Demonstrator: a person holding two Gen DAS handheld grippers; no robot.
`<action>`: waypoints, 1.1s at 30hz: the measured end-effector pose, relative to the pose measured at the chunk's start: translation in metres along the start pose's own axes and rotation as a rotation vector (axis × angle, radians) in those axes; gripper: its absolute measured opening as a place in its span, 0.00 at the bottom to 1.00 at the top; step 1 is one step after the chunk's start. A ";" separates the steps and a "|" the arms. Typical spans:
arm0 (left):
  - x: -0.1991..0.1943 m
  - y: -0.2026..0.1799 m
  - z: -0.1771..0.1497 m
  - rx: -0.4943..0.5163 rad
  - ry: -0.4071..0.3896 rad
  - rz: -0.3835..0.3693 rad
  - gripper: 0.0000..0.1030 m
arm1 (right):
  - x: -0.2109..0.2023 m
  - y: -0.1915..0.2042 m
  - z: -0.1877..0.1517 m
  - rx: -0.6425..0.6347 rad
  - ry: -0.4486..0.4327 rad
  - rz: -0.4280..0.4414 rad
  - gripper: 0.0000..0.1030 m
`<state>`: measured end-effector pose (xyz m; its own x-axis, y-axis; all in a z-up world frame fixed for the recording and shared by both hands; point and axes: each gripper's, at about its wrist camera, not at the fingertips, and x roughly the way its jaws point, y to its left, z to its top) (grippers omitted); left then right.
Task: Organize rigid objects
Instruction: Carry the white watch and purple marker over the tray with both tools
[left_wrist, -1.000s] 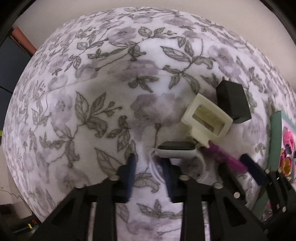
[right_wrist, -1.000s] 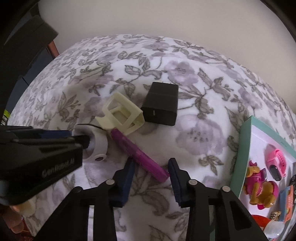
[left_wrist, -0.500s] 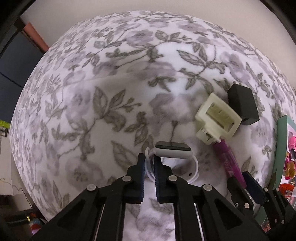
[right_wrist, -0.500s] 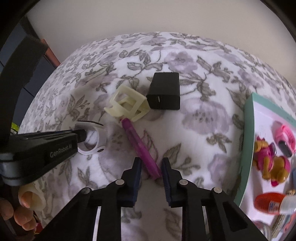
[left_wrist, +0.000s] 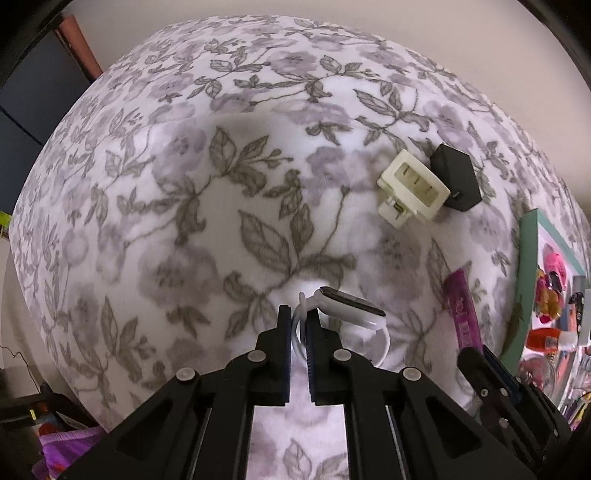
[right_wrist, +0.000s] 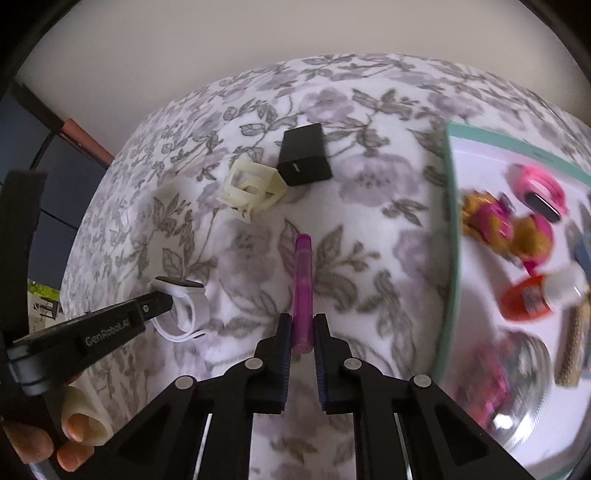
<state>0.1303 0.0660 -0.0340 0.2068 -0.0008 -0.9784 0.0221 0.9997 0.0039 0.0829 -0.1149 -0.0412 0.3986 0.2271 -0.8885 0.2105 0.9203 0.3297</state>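
Observation:
My left gripper is shut on the strap of a white smartwatch and holds it just above the floral blanket; the watch also shows in the right wrist view. My right gripper is shut on a purple tube, raised off the blanket; the tube shows in the left wrist view. A cream hair claw clip and a black box lie side by side on the blanket, also in the right wrist view: clip, box.
A teal-rimmed white tray on the right holds a pink watch, pink and yellow toys, an orange bottle and other small items. Its edge shows in the left wrist view. A wall is behind the bed.
Both grippers closed, the left on the watch strap and the right on the purple tube. Both have lifted their objects and drawn back from the clip and box.

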 end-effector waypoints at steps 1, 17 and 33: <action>-0.004 0.000 -0.005 -0.002 -0.005 0.000 0.07 | -0.005 -0.002 -0.003 0.005 -0.004 -0.001 0.12; -0.067 -0.040 -0.065 0.095 -0.102 -0.121 0.07 | -0.107 -0.040 -0.050 0.119 -0.172 0.017 0.12; -0.073 -0.125 -0.095 0.338 -0.148 -0.196 0.07 | -0.173 -0.119 -0.065 0.310 -0.317 -0.108 0.12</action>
<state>0.0195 -0.0564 0.0172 0.3043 -0.2180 -0.9273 0.3901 0.9166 -0.0875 -0.0693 -0.2428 0.0527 0.6029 -0.0183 -0.7976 0.5041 0.7836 0.3631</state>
